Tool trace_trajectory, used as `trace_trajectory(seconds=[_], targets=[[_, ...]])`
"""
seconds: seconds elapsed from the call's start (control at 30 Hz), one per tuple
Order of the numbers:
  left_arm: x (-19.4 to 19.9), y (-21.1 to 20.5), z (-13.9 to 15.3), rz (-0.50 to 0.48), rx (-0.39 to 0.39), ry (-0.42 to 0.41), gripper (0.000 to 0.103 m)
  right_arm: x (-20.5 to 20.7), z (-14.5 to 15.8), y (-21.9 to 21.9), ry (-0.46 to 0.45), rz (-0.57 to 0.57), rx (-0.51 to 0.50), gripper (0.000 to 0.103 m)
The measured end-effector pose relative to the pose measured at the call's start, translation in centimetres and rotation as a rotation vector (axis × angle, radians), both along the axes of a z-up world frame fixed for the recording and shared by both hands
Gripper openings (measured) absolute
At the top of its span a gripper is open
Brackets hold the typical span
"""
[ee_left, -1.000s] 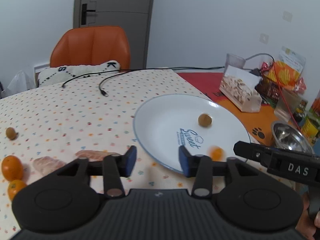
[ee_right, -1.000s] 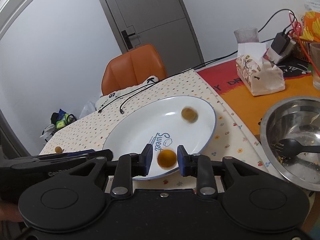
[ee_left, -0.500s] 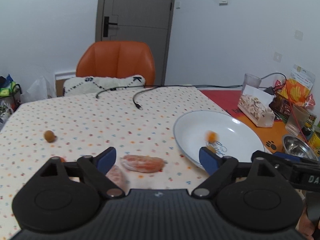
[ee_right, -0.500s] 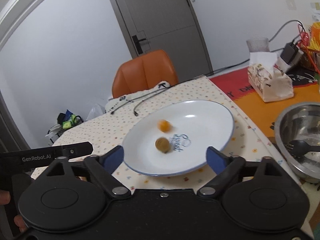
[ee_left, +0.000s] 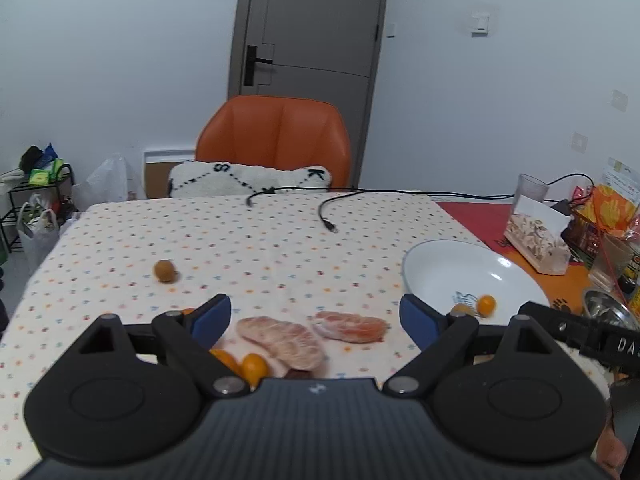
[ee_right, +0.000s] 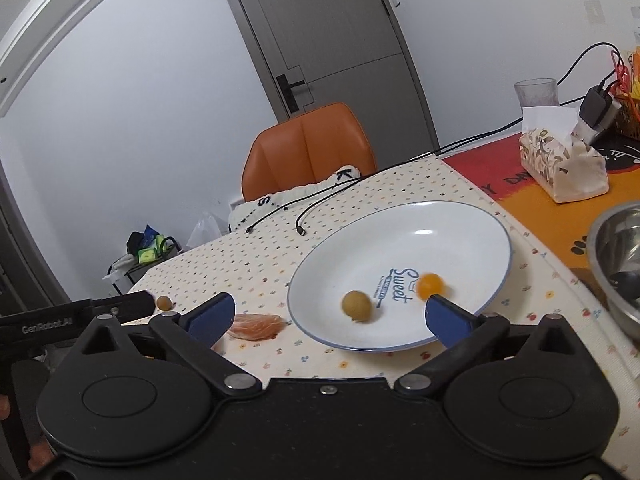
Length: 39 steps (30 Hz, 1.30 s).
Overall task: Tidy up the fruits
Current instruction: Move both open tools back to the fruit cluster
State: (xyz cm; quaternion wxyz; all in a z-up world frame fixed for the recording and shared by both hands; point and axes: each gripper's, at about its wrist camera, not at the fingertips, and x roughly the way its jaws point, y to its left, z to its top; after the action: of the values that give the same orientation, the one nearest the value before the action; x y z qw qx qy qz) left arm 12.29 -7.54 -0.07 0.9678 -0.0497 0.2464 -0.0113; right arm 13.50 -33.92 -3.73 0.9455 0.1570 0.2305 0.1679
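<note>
My left gripper (ee_left: 314, 317) stands open over the dotted tablecloth, with nothing held. Two peeled orange pieces (ee_left: 280, 340) lie just below and between its fingertips, and two kumquats (ee_left: 254, 366) sit by its left finger. A brown longan (ee_left: 165, 271) lies further off at the left. My right gripper (ee_right: 330, 316) hovers at the near rim of the white plate (ee_right: 420, 240), its jaws opening and gripping nothing. On the plate lie a brown longan (ee_right: 356, 306) and a blurred orange kumquat (ee_right: 430, 285).
A tissue box (ee_right: 564, 164) and a steel bowl (ee_right: 616, 264) stand right of the plate on an orange mat. Two black cables (ee_left: 328, 216) cross the table's far side. An orange chair (ee_left: 274, 140) with a white cushion stands behind the table.
Both grippers have opened wide. The right one let go of the kumquat, which now rolls on the plate. The left one swung left, away from the plate and over the peeled orange pieces.
</note>
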Motion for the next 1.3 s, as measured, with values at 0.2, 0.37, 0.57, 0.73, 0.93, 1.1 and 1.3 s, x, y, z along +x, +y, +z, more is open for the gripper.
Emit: trace_trajectory(seconds=[0.2, 0.37, 0.57, 0.73, 0.93, 1.1, 1.3], targets=[[-1.2, 1.6, 0.1, 0.042, 0.024, -0.012, 0.09, -0.2, -0.1, 0.8, -0.025, -0.01, 0.027, 0.103], [-1.9, 3.2, -0.2, 0.071, 0.023, -0.009, 0.09, -0.1, 0.0, 2.0, -0.02, 0.032, -0.021, 0.103], [-2.9, 5.1, -0.8, 0.093, 0.024, 0.001, 0.09, -0.1, 0.0, 4.0, -0.007, 0.09, -0.083, 0.103], [-3.4, 6.8, -1.3, 0.113, 0.0, 0.01, 0.09, -0.3, -0.1, 5.4, -0.004, 0.147, -0.104, 0.103], [-3.8, 7.9, -2.2, 0.115, -0.02, 0.024, 0.09, -0.7, -0.2, 7.4, -0.002, 0.221, -0.118, 0.103], [-3.7, 8.5, -3.0, 0.104, -0.057, 0.042, 0.088, -0.6, -0.5, 8.9, 0.021, 0.257, -0.124, 0.095], [-3.3, 8.6, -3.9, 0.093, -0.069, 0.052, 0.082, 0.2, -1.5, 10.4, 0.072, 0.295, -0.115, 0.077]])
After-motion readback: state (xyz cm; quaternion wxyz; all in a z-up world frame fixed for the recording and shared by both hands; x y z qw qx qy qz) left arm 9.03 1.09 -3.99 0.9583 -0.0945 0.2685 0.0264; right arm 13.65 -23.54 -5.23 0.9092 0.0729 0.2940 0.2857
